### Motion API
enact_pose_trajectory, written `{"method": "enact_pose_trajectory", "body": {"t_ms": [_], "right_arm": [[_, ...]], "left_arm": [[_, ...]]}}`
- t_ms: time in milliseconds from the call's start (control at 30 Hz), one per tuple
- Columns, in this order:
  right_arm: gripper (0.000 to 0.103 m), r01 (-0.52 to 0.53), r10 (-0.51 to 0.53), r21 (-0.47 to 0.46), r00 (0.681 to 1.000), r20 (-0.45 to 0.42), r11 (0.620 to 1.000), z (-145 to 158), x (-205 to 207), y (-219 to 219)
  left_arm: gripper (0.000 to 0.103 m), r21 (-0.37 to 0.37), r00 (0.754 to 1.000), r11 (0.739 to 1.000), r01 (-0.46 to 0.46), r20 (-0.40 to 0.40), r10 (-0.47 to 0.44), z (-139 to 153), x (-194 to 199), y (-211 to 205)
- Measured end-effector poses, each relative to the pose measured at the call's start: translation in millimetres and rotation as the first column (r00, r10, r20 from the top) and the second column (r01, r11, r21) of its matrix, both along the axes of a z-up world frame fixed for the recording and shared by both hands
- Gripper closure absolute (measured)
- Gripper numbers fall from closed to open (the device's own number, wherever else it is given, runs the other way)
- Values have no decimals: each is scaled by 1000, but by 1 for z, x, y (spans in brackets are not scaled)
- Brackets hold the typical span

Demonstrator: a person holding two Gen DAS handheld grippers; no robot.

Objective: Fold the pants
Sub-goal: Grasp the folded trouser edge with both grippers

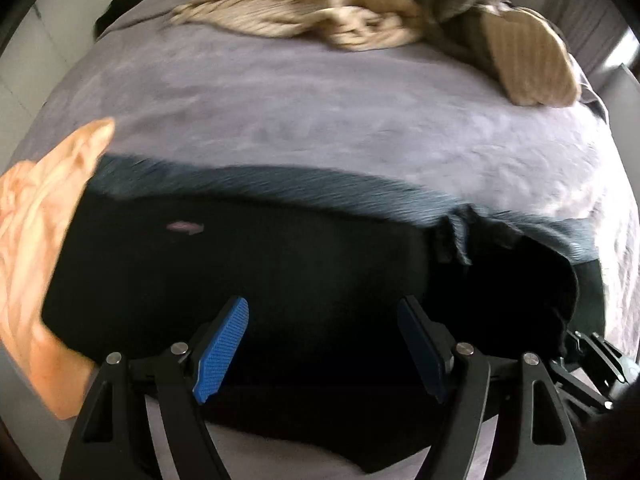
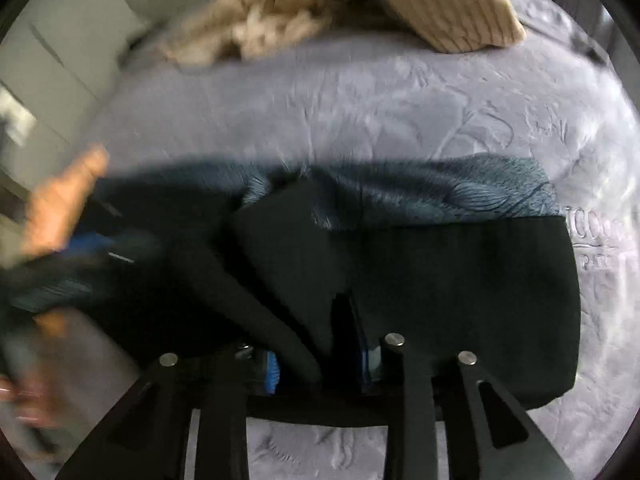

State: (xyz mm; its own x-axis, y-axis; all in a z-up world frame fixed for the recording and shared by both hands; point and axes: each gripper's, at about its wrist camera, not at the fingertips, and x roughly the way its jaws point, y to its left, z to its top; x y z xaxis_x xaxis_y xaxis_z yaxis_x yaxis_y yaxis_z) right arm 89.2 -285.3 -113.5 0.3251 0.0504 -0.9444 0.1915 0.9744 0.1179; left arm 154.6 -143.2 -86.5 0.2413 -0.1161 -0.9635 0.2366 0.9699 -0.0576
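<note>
Now left hand-held gripper (image 1: 322, 344) spread wide above black pants (image 1: 240, 280), right hand-held gripper (image 2: 320, 364) pinching pants fold

Soft daylight, heavy motion blur — fisheye-bent edges, dark corners

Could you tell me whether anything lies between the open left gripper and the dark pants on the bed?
Nothing visible does. The left gripper hangs open directly over the dark pants, with only fabric between its blue pads. The beige clothes lie farther back on the bed.
</note>
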Motion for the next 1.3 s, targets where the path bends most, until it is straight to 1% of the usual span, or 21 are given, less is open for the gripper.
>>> {"method": "enact_pose_trajectory", "body": {"t_ms": [67,100,167,200,267,333,367,400,433,467,533,600,700,800,867,933,967,1067,1133,1200,1300], "right_arm": [[61,-52,50,-136,999,-14,989,6,0,25],[55,-89,89,-162,996,-5,983,14,-3,37],[39,-155,160,-164,987,17,974,28,-9,50],[39,-198,206,-146,977,44,969,38,-17,57],[39,-225,228,-36,969,98,974,53,-32,55],[39,-82,67,141,992,105,987,58,-46,16],[39,-8,-13,217,995,95,976,56,-51,0],[39,105,-135,337,989,66,936,47,-59,-29],[39,222,-259,459,966,18,860,36,-70,-58],[39,336,-379,574,924,-47,747,21,-83,-87],[39,402,-466,662,880,-90,633,7,-96,-111],[39,429,-507,702,855,-112,569,-6,-103,-128],[39,462,-526,708,837,-149,534,-18,-105,-133],[40,486,-550,725,816,-177,489,-29,-109,-133],[45,517,-558,716,802,-213,470,-37,-108,-133],[78,545,-573,707,784,-238,451,-43,-111,-134],[98,553,-572,701,781,-249,450,-45,-110,-136],[98,527,-567,715,794,-222,459,-38,-102,-138],[99,471,-534,718,829,-163,513,-20,-97,-133],[99,460,-505,689,849,-157,560,-14,-100,-125],[99,512,-499,663,834,-234,546,-42,-110,-112]], "left_arm": [[25,6,1000,1000,1,0,-1,0,0,18],[25,3,1000,1000,3,-3,-3,0,0,23],[25,-7,1000,1000,15,-14,-15,0,0,30],[25,-7,1000,1000,25,-17,-25,0,0,31],[25,-14,999,999,29,-22,-29,3,-1,26],[25,-59,998,996,61,-28,-62,8,-5,21],[25,-84,996,993,83,-32,-85,10,-7,16],[25,-112,993,988,106,-37,-110,13,-10,10],[25,-153,989,979,133,-47,-142,14,-13,2],[25,-197,983,968,156,-63,-172,15,-16,-7],[25,-284,967,939,195,-107,-233,13,-21,-26],[25,-310,955,925,219,-125,-268,10,-25,-44],[25,-324,945,913,248,-126,-302,7,-28,-67],[29,-343,931,906,250,-173,-322,-5,-27,-84],[63,-328,919,910,253,-214,-332,-20,-28,-94],[66,-292,916,923,250,-237,-323,-31,-28,-99],[70,-296,919,924,242,-237,-317,-31,-28,-99],[70,-285,929,926,247,-203,-310,-17,-31,-96],[70,-266,937,928,260,-161,-309,-3,-36,-90],[70,-237,949,939,248,-137,-285,1,-42,-83],[66,-175,949,958,228,-179,-259,-21,-47,-78]]}}
